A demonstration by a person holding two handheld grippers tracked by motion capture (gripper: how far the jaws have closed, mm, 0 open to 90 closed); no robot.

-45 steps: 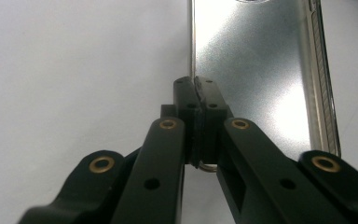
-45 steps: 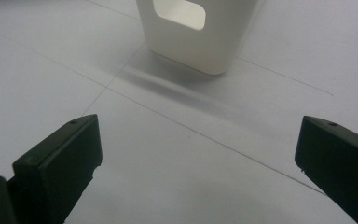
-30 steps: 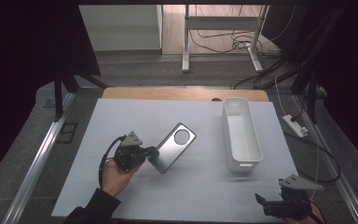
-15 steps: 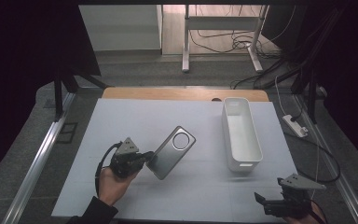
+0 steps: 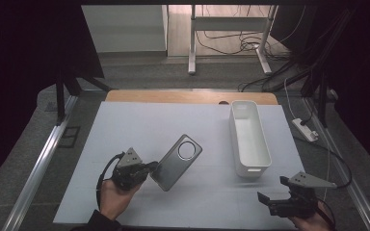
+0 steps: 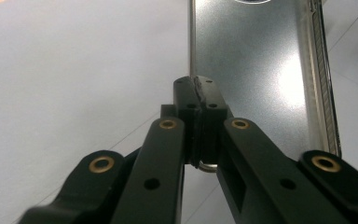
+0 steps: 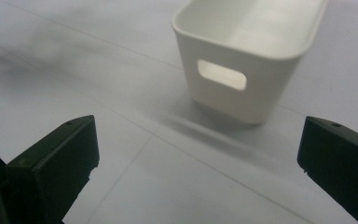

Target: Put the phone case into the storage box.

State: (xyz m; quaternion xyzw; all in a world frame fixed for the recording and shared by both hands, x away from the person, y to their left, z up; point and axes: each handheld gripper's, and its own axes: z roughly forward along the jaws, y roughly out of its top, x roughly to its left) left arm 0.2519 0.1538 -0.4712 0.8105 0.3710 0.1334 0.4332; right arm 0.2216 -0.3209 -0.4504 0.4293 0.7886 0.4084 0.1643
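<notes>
- At the near left of the tabletop (image 5: 139, 120), the left tongs (image 5: 150, 169) were clamped on the lower corner of a silver phone case (image 5: 177, 161); in the left gripper view the two black jaws met tight on the case's thin edge (image 6: 196, 88).
- The phone case lay slanted, its gripped end toward the person and its round camera ring (image 5: 187, 149) toward the far right; whether the held corner was lifted off the surface could not be told.
- The person's left hand (image 5: 113, 197) wrapped the gripper's body from below, a black cable looping beside it.
- At the near right corner, the right tongs (image 5: 264, 198) stood with jaws wide apart and nothing between them, held low over the white sheet.
- In the right gripper view, a white bin (image 7: 251, 56) with a slot handle stood just ahead, apart from both jaws.
- From the high view the white bin (image 5: 249, 139) ran lengthwise along the tabletop's right side, well apart from the phone case.
</notes>
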